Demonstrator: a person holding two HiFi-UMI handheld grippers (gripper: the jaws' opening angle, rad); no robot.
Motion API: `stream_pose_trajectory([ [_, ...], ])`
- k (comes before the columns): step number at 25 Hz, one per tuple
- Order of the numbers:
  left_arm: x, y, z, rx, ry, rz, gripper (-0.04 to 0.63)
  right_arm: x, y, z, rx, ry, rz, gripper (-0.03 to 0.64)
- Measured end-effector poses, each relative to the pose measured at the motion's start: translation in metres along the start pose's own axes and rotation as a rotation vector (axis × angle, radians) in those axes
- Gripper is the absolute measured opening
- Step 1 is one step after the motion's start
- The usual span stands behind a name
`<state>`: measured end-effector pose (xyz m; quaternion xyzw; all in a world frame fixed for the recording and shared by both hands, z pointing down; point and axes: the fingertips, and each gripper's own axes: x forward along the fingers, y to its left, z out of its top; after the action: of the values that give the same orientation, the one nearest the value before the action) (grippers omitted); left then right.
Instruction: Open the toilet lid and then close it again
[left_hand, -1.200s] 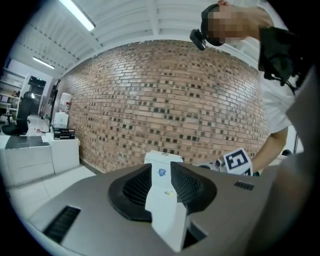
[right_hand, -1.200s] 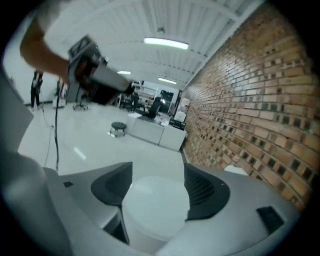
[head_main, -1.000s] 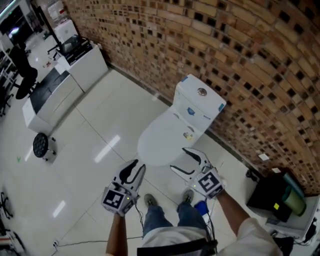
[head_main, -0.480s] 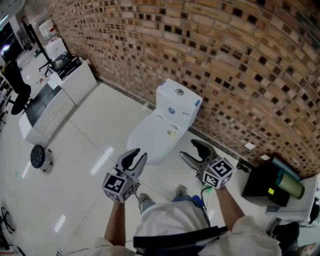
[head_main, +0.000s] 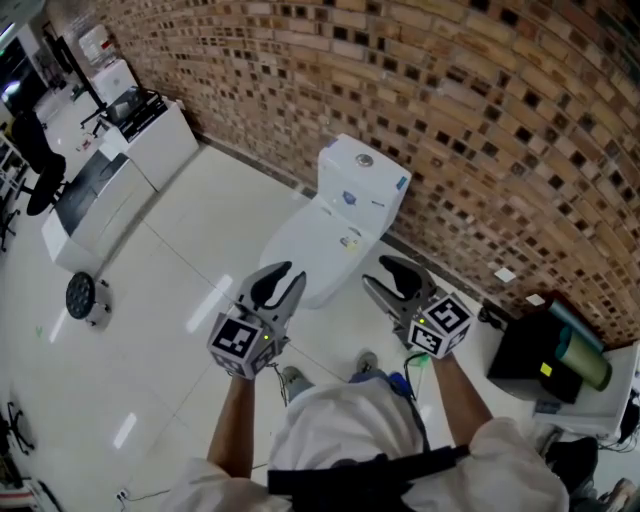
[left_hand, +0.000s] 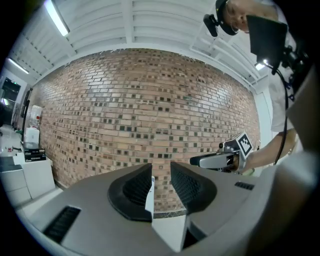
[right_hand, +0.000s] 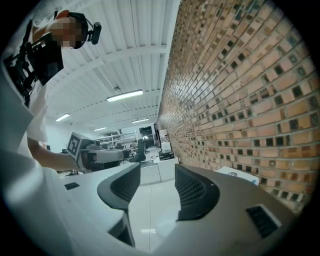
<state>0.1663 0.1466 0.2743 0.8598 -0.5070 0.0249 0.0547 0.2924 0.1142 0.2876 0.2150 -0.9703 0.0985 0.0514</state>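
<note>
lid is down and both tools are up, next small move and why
Probably lower the right tool toward the front edge of the toilet lid, which lies shut. That tool and the left tool are empty and short of the lid; the right tool's jaws are closing on nothing.

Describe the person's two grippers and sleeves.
The left gripper and right gripper are pale grey, each with two curved jaws lined by black ribbed pads and a white cube bearing black square markers. The right gripper's jaws are closing, empty. The person wears a white short-sleeved shirt.
</note>
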Motion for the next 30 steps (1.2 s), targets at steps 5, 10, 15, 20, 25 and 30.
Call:
stream_pose_trajectory([
  [5, 0.000, 0.001, 0.001, -0.008, -0.008, 0.007, 0.117, 0.008, 0.009, -0.005, -0.058, 0.044, 0.022, 0.221],
  [10, 0.001, 0.004, -0.005, -0.009, 0.003, 0.014, 0.117, 0.014, 0.010, -0.005, -0.068, 0.050, 0.038, 0.221],
  [15, 0.005, 0.010, -0.007, -0.007, 0.058, 0.041, 0.113, 0.018, 0.006, -0.002, -0.066, 0.044, 0.040, 0.221],
  [20, 0.010, 0.018, -0.002, -0.032, -0.025, 0.054, 0.117, 0.021, 0.000, -0.004, -0.067, 0.050, 0.041, 0.221],
  [25, 0.013, 0.024, -0.001, -0.031, -0.036, 0.084, 0.117, 0.027, -0.006, -0.007, -0.076, 0.068, 0.062, 0.221],
  [30, 0.009, 0.032, -0.011, -0.059, -0.042, 0.164, 0.117, 0.033, -0.014, -0.013, -0.125, 0.103, 0.112, 0.221],
])
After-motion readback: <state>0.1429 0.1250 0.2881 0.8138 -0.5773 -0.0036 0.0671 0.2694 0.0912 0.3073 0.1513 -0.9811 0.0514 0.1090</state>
